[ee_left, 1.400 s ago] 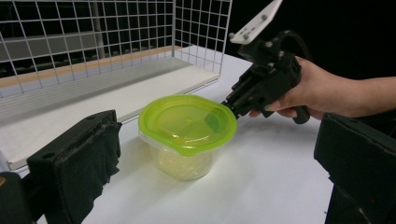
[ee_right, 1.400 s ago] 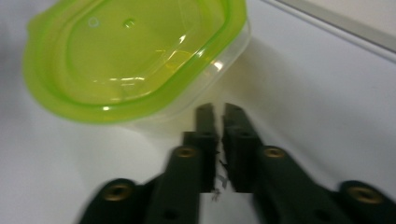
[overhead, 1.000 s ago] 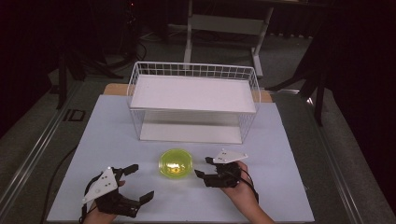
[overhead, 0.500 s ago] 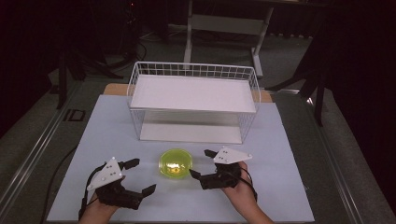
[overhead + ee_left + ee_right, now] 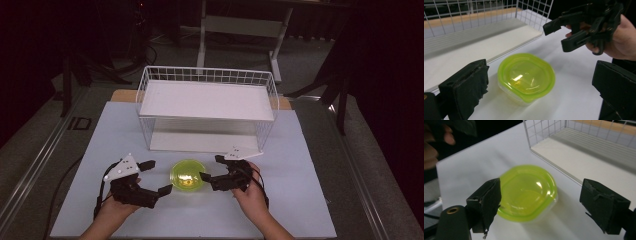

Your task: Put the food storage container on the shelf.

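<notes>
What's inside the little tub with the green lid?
The lid is see-through yellow-green, and the tub below looks empty as far as it shows. The lid's glare hides part of the bottom, so something small there could be missed.

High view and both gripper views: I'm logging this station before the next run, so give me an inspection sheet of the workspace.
Surface: white table top, no spills seen.
Job's things: round container with a yellow-green lid, lid on, upright on the table in front of the wire rack.
Clutter: nothing seen.
Grippers: left gripper open, just left of the container, not touching; right gripper open, jaws either side of the container's right edge, contact unclear.
Cables: one dark cable trails off the table's left edge; more on the floor behind.
Surroundings: dark room, grey floor, a white stand behind the table.
</notes>
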Available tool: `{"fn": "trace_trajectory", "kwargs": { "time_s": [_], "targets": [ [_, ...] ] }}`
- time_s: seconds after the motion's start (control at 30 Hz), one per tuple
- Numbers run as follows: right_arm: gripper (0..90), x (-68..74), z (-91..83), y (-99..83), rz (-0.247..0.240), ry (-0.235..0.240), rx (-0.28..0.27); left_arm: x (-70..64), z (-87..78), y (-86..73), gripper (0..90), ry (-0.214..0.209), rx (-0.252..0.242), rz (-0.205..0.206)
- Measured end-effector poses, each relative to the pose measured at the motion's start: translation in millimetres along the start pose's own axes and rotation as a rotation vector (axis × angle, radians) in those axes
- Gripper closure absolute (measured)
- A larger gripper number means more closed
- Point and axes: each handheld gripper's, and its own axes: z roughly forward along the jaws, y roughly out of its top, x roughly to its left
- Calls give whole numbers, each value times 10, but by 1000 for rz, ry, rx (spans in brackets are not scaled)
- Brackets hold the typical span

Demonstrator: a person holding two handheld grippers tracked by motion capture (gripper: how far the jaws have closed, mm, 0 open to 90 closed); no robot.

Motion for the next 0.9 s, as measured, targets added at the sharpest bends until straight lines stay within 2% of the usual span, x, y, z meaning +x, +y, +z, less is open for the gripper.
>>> {"fn": "trace_trajectory", "kwargs": {
  "time_s": [0.07, 0.1, 0.17, 0.23, 0.37, 0.43, 0.47, 0.5, 0.6, 0.67, 0.73, 0.77, 0.8, 0.9],
  "targets": [
    [210, -43, 57, -5, 52, 20, -5, 38, 73, -6, 15, 7, 31, -13],
    [232, -55, 79, -9, 63, 22, 3, 57, 113, -14, 14, 9, 47, -30],
    [208, -74, 145, -25, 84, 23, 20, 97, 188, -43, 16, 10, 75, -65],
    [181, -80, 200, -55, 82, 52, 31, 130, 252, -75, 68, 14, 93, -105],
    [189, -52, 282, -84, 79, 33, 44, 188, 350, -129, 69, 24, 121, -140],
    [206, -56, 297, -88, 83, 32, 49, 204, 362, -145, 72, 30, 115, -148],
    [244, -61, 302, -93, 94, 25, 55, 240, 381, -171, 72, 39, 112, -177],
    [284, -82, 307, -105, 116, 19, 65, 256, 385, -184, 139, 50, 108, -193],
    [339, -121, 310, -122, 129, -3, 79, 301, 415, -219, 173, 78, 128, -228],
    [398, -151, 317, -133, 147, -3, 84, 327, 424, -243, 260, 89, 130, -254],
    [432, -169, 328, -143, 155, -19, 91, 357, 437, -260, 355, 83, 140, -283],
    [461, -180, 335, -148, 157, -21, 100, 368, 442, -264, 375, 91, 153, -292],
    [483, -187, 339, -156, 167, -25, 102, 381, 446, -270, 393, 70, 153, -308],
    [510, -185, 353, -166, 176, -14, 113, 380, 455, -275, 464, 74, 166, -304]
  ]
}}
